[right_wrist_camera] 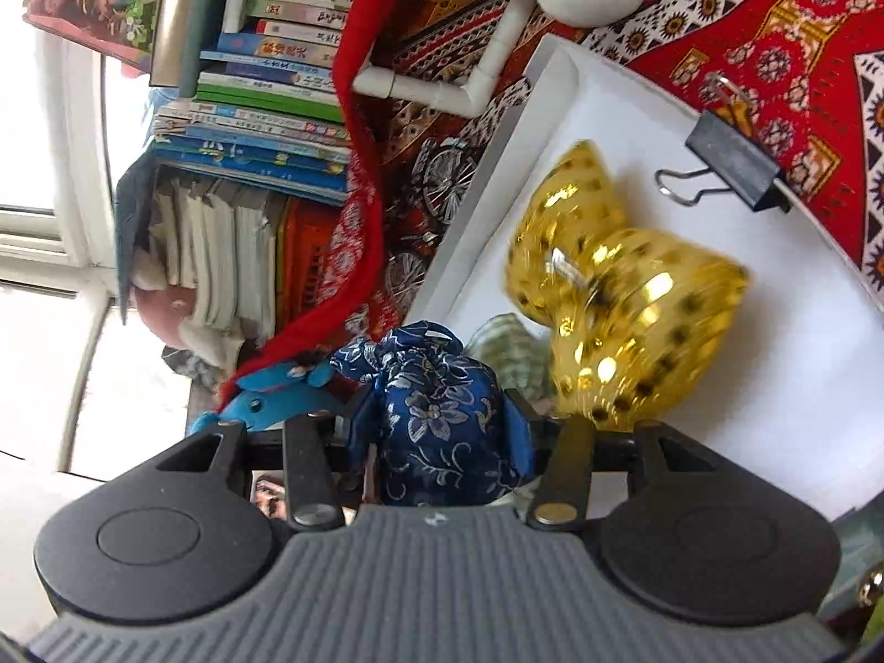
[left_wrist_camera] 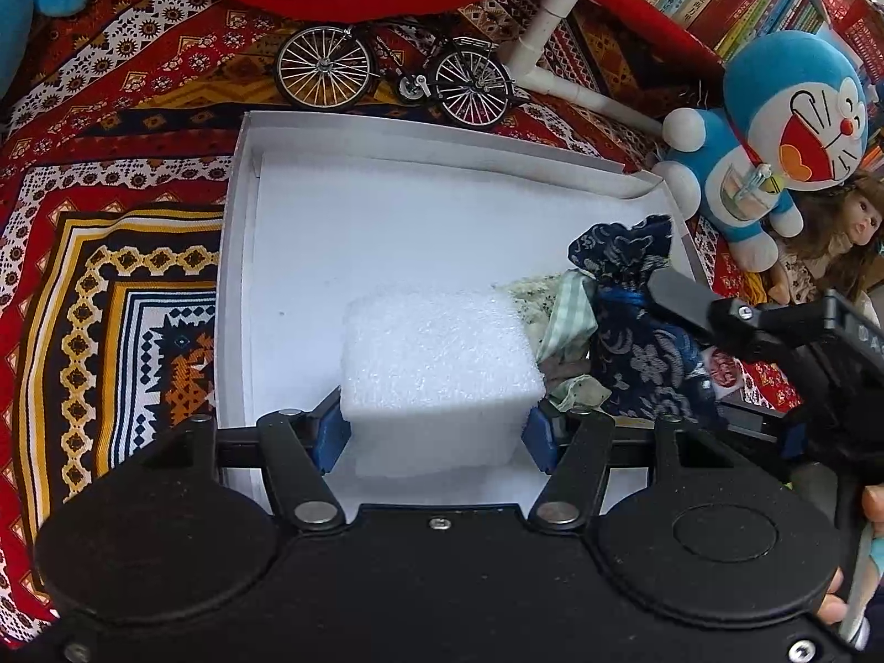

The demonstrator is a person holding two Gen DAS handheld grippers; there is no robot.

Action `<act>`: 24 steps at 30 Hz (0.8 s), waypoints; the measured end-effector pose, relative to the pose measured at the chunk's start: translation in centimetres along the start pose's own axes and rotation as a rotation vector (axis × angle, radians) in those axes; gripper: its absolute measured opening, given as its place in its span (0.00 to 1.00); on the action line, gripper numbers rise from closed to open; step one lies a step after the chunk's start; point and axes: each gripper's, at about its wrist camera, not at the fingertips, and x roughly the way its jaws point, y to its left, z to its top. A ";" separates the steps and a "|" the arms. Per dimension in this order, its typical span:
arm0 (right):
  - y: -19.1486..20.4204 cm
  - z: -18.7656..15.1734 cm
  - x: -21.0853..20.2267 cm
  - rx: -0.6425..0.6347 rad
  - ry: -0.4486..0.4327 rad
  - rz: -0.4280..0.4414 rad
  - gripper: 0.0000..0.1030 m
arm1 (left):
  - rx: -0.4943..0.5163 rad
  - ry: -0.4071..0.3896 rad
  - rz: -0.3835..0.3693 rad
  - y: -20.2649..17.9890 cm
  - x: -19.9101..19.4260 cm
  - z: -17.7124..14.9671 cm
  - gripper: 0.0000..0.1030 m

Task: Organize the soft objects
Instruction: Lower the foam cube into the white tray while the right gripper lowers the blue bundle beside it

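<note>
left wrist view: left gripper [left_wrist_camera: 436, 433] pinches a light, squashy foam block [left_wrist_camera: 439, 364] at its sides, blue pouch [left_wrist_camera: 641, 326] at three o'clock.

Between our right gripper's [right_wrist_camera: 439, 431] blue fingers [right_wrist_camera: 519, 433] we have the navy floral pouch [right_wrist_camera: 436, 414], its sides touching both pads. Just past the right finger lies a gold spotted pouch [right_wrist_camera: 624, 287] in the white tray [right_wrist_camera: 552, 88], with a green checked cloth [right_wrist_camera: 511, 348] beside it and a black binder clip [right_wrist_camera: 735, 168] farther out.
</note>
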 end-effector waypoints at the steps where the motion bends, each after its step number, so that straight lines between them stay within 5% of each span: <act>1: 0.1 0.0 0.0 -0.013 -0.004 -0.012 0.53 | 0.001 0.000 0.000 0.0 0.0 0.0 0.57; 10: 0.1 0.0 -0.3 -0.065 -0.037 -0.088 0.56 | -0.005 0.002 -0.007 -0.1 0.4 0.2 0.58; 18: -0.5 -0.1 -0.3 -0.037 -0.016 -0.093 0.79 | -0.016 0.000 -0.004 0.0 0.4 0.3 0.67; 24: -0.1 -0.2 -0.9 -0.040 -0.015 -0.079 0.85 | -0.029 -0.022 -0.024 0.1 -0.1 0.3 0.74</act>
